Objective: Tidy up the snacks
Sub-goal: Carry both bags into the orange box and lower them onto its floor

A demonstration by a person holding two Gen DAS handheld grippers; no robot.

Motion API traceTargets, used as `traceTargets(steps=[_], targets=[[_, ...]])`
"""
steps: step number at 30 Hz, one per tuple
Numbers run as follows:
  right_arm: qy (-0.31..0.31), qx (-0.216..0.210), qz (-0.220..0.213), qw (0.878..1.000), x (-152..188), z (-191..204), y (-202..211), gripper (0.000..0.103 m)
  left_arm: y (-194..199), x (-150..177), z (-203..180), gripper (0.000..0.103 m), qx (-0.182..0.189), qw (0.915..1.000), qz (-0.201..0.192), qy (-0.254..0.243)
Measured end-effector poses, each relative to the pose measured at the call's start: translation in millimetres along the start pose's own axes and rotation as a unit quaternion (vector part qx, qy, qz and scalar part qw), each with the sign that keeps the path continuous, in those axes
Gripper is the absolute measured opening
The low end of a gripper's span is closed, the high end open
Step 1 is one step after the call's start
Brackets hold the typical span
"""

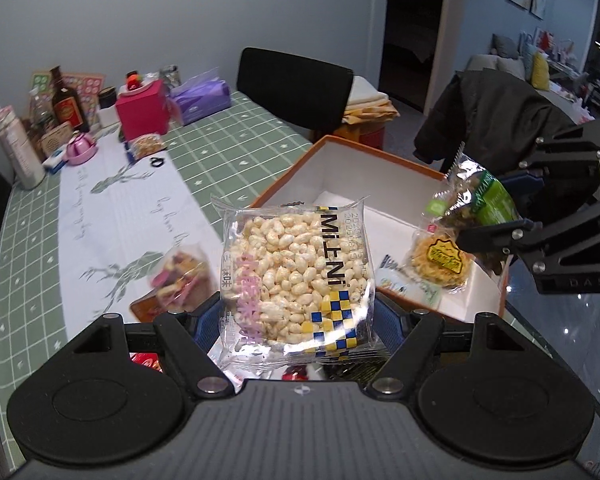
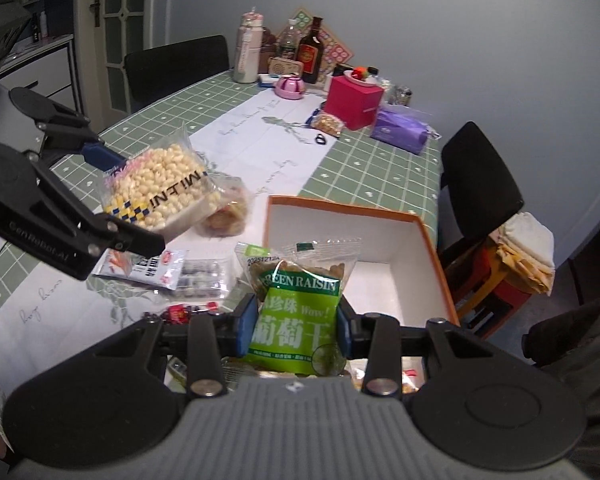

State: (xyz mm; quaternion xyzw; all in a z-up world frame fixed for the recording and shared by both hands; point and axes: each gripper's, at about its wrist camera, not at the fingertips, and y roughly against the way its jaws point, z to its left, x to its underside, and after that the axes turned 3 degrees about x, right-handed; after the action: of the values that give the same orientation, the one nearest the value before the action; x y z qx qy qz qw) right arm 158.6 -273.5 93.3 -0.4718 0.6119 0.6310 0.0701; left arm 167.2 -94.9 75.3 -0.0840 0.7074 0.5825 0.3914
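Your left gripper (image 1: 298, 316) is clamped on a clear pack of puffed rice cake (image 1: 296, 276) — the "MiLtNi" one with the blue and yellow checks — blue pads squeezing both side edges, pack held up off the table just in front of the orange-rimmed box (image 1: 364, 168). Your right gripper (image 2: 298, 328) has its jaws pinched on a green raisin packet (image 2: 300, 312), hanging over the near edge of that same box (image 2: 396, 216). Inside the box, the left view shows a round yellow cracker pack (image 1: 440, 262) lying on the white floor near the right wall. Loose snacks sit on the deer-print runner (image 2: 260, 152): a white sachet with red print (image 2: 148, 266) and a blurry reddish pack (image 2: 226, 210) under the rice cake. Far end of the green checked tablecloth (image 1: 236, 136) has a red box (image 1: 142, 110), a purple tissue pack (image 1: 200, 100) and a dark bottle (image 1: 66, 100).
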Motion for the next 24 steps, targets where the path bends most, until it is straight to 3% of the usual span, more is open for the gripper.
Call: traceTargets(steps=[13, 24], targets=[[-0.028, 0.013, 0.024, 0.999, 25, -52, -16, 0.039, -56, -27, -62, 0.088, 0.046, 0.9967, 0.03, -0.06], [-0.044, 0.017, 0.05, 0.998, 35, -89, -46, 0.039, -100, -34, -83, 0.088, 0.067, 0.9922, 0.064, -0.084]])
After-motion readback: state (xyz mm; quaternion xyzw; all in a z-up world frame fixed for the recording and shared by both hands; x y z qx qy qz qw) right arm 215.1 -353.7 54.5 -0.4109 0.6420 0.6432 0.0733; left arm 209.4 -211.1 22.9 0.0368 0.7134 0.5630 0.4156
